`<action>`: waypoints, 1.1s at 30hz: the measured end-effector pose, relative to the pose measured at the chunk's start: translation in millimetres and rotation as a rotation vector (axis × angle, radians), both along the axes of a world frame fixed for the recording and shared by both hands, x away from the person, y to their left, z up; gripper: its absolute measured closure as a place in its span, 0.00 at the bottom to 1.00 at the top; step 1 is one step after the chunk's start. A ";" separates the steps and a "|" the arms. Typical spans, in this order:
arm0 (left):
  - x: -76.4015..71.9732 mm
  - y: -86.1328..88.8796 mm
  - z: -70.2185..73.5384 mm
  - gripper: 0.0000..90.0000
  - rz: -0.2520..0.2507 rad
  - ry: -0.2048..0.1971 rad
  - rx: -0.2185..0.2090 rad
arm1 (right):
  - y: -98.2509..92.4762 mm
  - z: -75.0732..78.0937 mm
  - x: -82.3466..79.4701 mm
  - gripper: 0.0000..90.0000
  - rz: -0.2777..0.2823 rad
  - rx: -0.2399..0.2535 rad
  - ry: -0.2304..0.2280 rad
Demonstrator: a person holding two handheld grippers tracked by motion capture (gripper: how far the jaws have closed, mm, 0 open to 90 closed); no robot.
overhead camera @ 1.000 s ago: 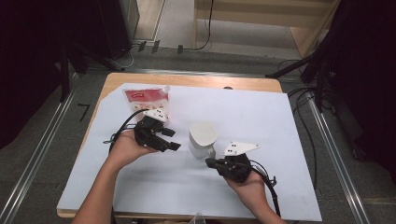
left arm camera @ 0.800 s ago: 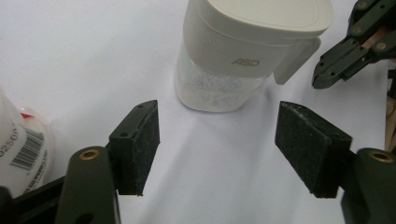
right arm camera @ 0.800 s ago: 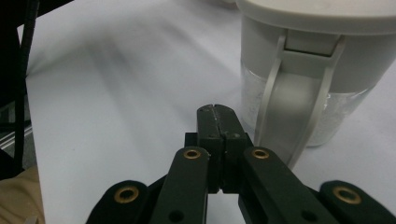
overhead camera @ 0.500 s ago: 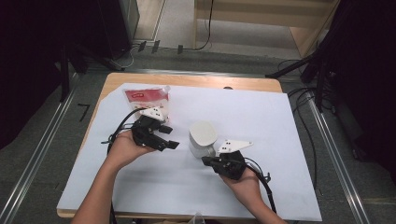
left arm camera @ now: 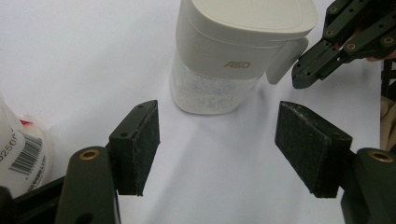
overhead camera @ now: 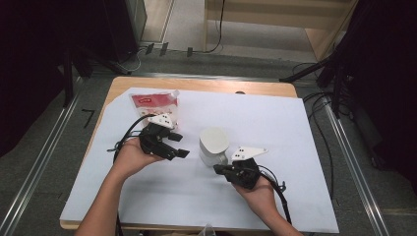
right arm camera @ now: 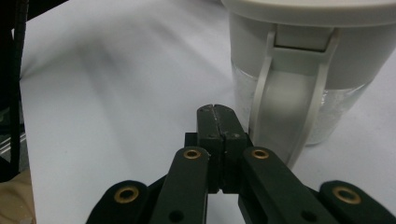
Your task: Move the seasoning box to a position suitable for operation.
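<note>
The lidded container (overhead camera: 213, 146) is set upright on the sheet (overhead camera: 275, 123) that's spread over the counter (overhead camera: 206, 84), roughly mid-sheet. The packet (overhead camera: 153, 104) is laid flat at the far left of the sheet, well apart from the container. The left gripper (overhead camera: 178, 145) is held just left of the container, the right gripper (overhead camera: 220, 168) just before it, fingers beside its latch.

We see a white-lidded container (overhead camera: 214, 146) with a clear base of white granules, a red-and-white packet (overhead camera: 153, 103) beyond the container, black grippers, and a white sheet (overhead camera: 275, 118) over a tan wooden tabletop (overhead camera: 206, 84).
</note>
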State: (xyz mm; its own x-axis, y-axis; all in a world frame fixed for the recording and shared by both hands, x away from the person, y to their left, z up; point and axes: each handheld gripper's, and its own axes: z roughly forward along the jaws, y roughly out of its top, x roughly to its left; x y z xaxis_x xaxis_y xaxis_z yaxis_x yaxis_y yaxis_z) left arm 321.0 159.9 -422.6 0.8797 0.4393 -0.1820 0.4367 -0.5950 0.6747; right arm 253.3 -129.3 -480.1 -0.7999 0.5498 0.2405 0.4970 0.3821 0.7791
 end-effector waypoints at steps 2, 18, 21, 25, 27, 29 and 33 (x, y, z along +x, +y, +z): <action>0.4 -1.0 -0.6 0.36 -0.007 -0.001 -0.001 | -1.2 0.2 0.3 1.00 -0.010 0.000 0.004; 3.5 -8.1 -5.6 0.37 -0.015 0.004 -0.021 | -12.3 -0.2 6.1 1.00 -0.045 0.014 0.024; 4.1 -12.4 -7.8 0.37 -0.021 0.004 -0.009 | -15.6 0.0 7.6 1.00 -0.058 0.014 0.031; 5.9 -18.7 -10.8 0.38 -0.032 0.003 -0.001 | -20.0 0.0 10.8 1.00 -0.075 0.019 0.037; 7.2 -22.8 -13.9 0.38 -0.035 0.008 -0.003 | -21.9 -0.1 12.4 1.00 -0.081 0.021 0.035; 9.4 -26.6 -18.1 0.38 -0.039 0.002 -0.005 | -22.2 -0.6 13.3 1.00 -0.080 0.023 0.037; 14.4 -32.7 -22.9 0.39 -0.033 0.023 -0.020 | -21.1 -0.4 13.3 1.00 -0.081 0.020 0.043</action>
